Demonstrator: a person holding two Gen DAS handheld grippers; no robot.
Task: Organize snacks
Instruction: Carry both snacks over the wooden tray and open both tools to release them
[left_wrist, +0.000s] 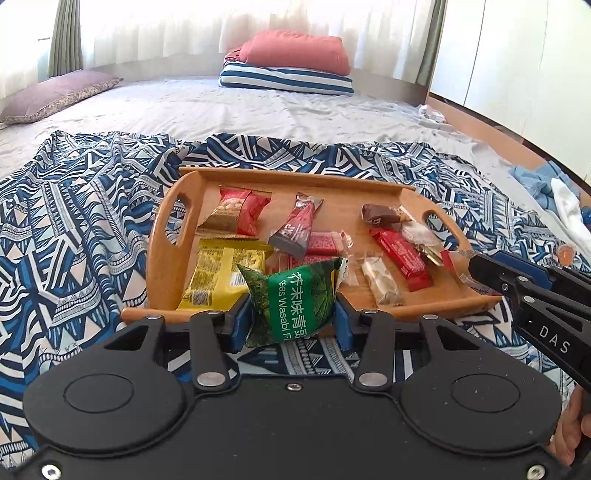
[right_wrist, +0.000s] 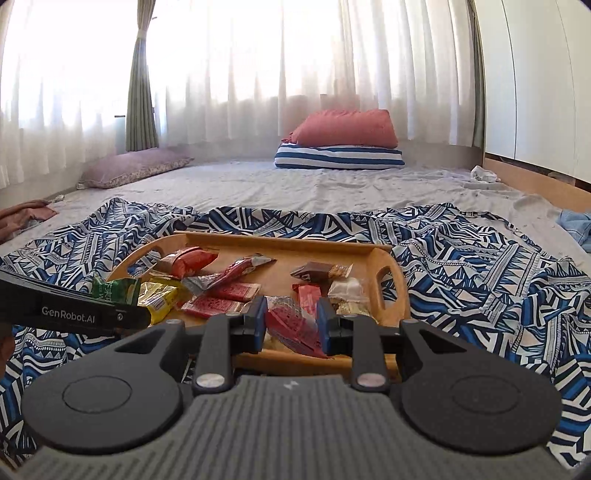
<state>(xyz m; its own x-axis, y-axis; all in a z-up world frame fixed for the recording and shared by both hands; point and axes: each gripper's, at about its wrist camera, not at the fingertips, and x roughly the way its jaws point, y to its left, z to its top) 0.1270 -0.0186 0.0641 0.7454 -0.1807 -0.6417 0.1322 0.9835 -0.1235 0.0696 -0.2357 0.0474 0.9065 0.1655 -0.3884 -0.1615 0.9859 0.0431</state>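
A bed (left_wrist: 258, 107) with a patterned cloth (left_wrist: 74, 229) carries one wooden tray (left_wrist: 166, 236) of about ten snack packets. The left gripper (left_wrist: 291, 314) jaws clamp one green wasabi-pea packet (left_wrist: 295, 295), upright over the tray's near edge. The right gripper (right_wrist: 291, 325) jaws pinch one red-printed clear wrapper (right_wrist: 291, 325), its long axis pointing away.

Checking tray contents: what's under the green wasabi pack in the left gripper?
The green wasabi pack, clamped in the left gripper, hides part of the yellow packet and the wooden tray edge; whatever else lies beneath is covered.

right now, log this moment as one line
left gripper: shut on green wasabi peas packet | right gripper: shut on red-patterned clear wrapper | wooden tray: other snacks inside
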